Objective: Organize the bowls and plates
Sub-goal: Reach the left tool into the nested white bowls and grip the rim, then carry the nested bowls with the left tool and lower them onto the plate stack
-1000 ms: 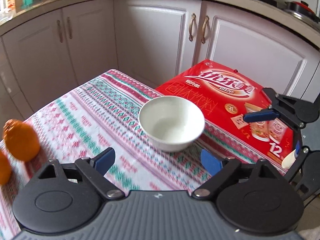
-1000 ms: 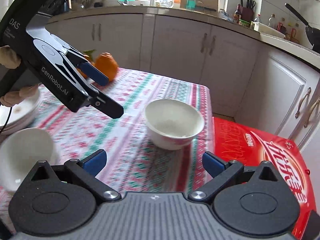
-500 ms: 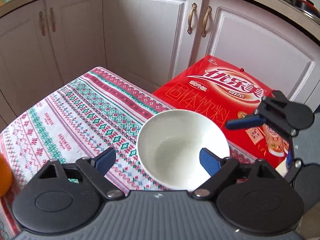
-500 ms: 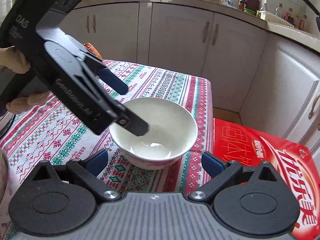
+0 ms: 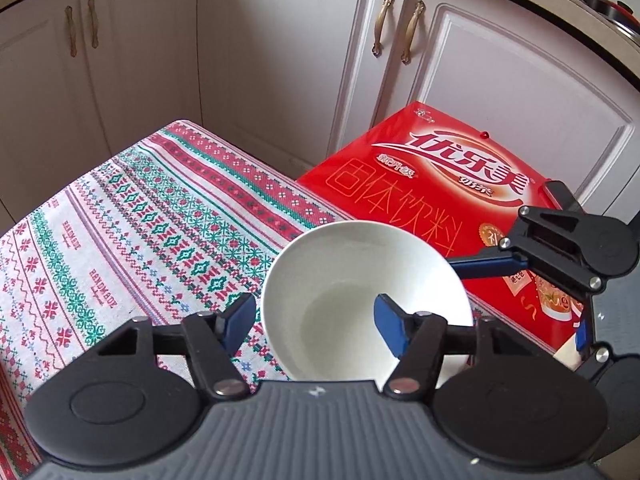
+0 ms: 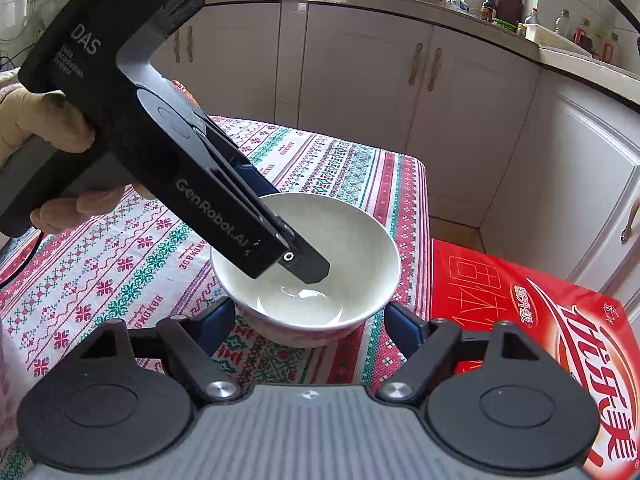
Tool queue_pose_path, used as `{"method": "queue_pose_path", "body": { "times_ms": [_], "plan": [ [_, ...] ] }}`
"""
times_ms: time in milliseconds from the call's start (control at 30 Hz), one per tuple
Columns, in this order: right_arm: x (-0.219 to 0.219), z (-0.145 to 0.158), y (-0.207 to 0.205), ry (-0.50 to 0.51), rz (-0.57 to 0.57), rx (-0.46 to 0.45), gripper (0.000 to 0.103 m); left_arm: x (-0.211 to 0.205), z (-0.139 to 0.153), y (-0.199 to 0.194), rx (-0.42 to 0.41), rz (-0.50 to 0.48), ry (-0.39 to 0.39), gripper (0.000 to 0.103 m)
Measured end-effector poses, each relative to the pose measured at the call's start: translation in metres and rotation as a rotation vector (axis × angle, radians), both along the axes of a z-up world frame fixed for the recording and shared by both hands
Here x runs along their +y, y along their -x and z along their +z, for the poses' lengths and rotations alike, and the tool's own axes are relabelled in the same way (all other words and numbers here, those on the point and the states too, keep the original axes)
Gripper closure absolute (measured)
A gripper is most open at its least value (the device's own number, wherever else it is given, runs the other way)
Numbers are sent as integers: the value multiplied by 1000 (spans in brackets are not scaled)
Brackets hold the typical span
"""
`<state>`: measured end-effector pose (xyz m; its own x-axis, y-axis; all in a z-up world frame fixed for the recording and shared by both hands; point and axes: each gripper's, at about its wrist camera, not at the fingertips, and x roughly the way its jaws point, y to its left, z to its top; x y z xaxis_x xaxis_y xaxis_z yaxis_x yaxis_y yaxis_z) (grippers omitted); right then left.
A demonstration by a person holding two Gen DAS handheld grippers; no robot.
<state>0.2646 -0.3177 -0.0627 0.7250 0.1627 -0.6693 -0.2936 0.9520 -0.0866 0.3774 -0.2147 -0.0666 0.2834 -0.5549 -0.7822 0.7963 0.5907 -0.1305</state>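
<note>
I'm closing the left tool (image 5: 316, 316) over the white bowl's (image 5: 360, 280) nine-o'clock rim, the right tool (image 6: 310, 316) closing around its body at the bench's (image 5: 120, 240) three-o'clock edge; glazed, slippery, breakable.

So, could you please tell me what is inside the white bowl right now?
One finger of the left claw reaches into the white bowl as that claw closes on its rim. The visible inside looks empty; the finger hides part of it.

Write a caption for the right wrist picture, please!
Both grippers closing on a white bowl: left gripper straddling its rim, right gripper flanking its sides.
</note>
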Motion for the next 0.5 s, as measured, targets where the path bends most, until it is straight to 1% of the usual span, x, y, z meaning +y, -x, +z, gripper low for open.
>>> {"method": "queue_pose_path", "body": {
  "times_ms": [167,200,433,500],
  "plan": [
    [0,1,3,-1,2,-4,20,-1,-1,0,8,-8,3,43],
    [-1,1,3,-2,2,-3,20,-1,-1,0,13,-10,5,45],
    [0,4,4,-1,-2,4,20,-1,0,2,38,-4,11,45],
    [0,6,5,-3,0,7,20,-1,2,6,29,-6,4,45]
  ]
}}
